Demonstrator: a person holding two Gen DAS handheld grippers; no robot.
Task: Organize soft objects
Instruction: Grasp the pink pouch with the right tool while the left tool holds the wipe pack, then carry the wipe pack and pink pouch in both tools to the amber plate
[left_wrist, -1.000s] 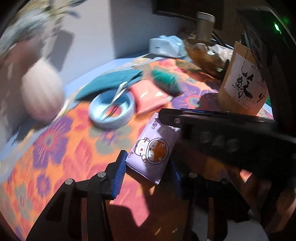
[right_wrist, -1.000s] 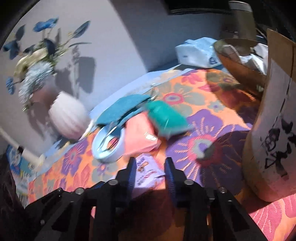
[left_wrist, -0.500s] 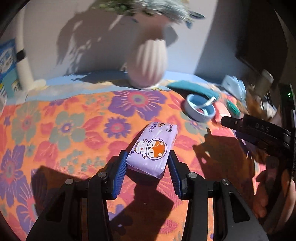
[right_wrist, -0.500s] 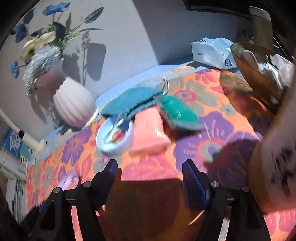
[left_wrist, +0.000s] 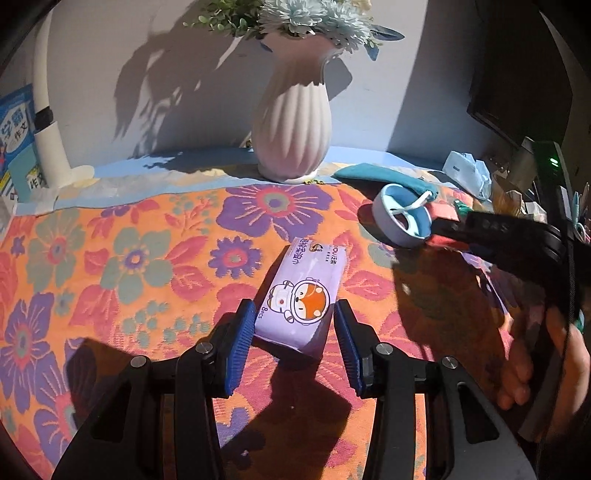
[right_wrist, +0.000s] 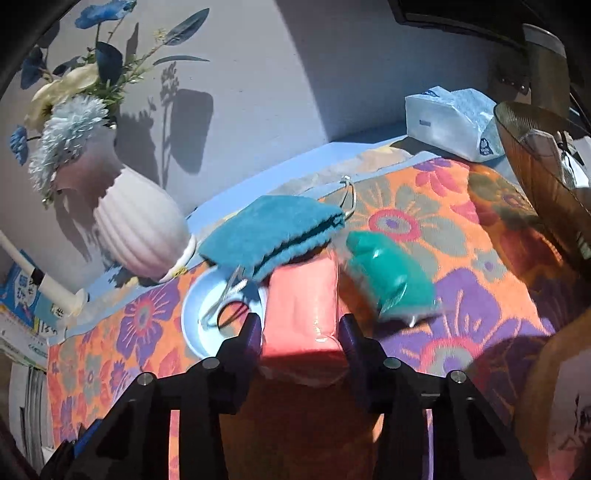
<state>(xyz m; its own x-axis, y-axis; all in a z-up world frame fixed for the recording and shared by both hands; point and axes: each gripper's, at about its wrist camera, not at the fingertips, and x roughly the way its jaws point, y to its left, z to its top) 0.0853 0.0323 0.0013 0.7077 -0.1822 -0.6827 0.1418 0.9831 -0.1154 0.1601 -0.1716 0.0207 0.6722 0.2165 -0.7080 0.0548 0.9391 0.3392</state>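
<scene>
While seemingly unpinched, glossy rectangular tissue packet (left_wrist: 301, 295)

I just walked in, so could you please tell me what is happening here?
A person is sorting soft packs on a floral cloth. The left tongs stand open around a purple pack that lies on the cloth. The right tongs straddle a pink pack, beside a bowl and a green pack.

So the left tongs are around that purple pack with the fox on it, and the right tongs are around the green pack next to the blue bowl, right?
Not quite. The right tongs are around the pink pack, as the right wrist view shows; the green pack lies apart, just to its right. The rest holds: the left tongs sit around the purple pack, and the blue bowl is beside the pink one.
</scene>
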